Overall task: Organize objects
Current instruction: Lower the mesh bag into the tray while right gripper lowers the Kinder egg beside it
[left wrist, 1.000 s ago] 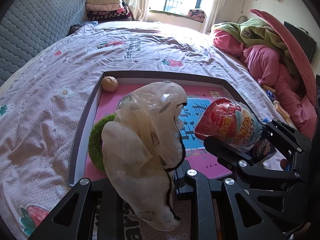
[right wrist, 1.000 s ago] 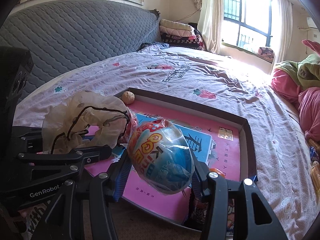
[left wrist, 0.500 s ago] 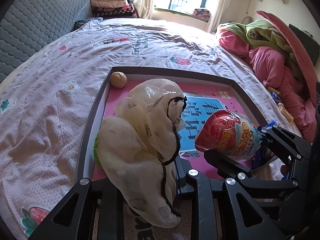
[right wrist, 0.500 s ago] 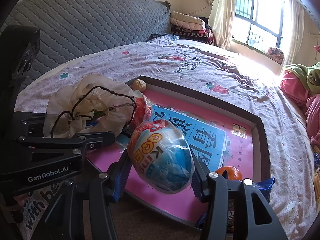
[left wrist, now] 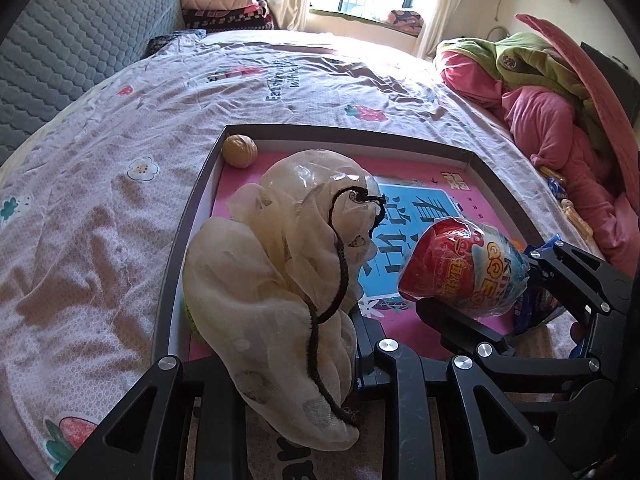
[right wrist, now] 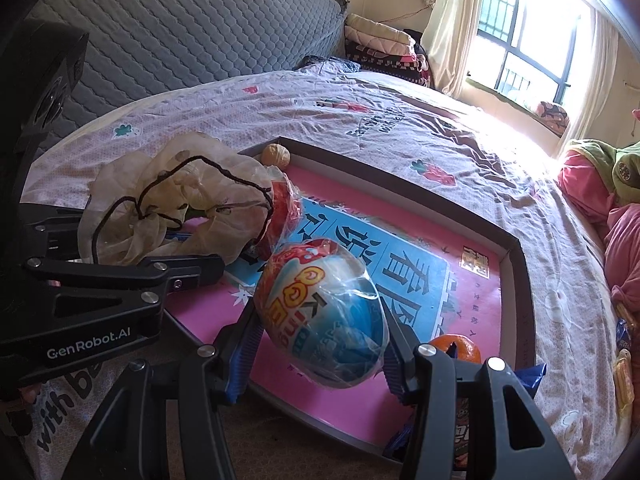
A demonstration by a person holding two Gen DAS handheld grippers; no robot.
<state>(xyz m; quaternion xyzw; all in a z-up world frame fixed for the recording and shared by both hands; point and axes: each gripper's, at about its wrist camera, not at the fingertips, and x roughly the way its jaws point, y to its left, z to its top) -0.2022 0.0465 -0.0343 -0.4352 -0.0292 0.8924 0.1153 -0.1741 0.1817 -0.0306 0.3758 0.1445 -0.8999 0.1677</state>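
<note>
Grippers hover over tray (right wrist: 516,248): left gripper (left wrist: 280,360) pinches mesh bag (left wrist: 272,300), right gripper (right wrist: 320,344) clamps egg toy (right wrist: 320,312); walnut (right wrist: 276,155) at eleven o'clock, orange (right wrist: 456,346) at four already inside.

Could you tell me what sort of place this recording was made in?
Most likely a home bedroom: a wide bed under a printed sheet, a quilted grey headboard, and folded blankets stacked by the curtained window.

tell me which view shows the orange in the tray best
The right wrist view. The orange sits in the tray's near right corner, partly behind a finger of the right gripper. In the left wrist view only an orange sliver peeks out behind the wrapped egg toy.
</note>
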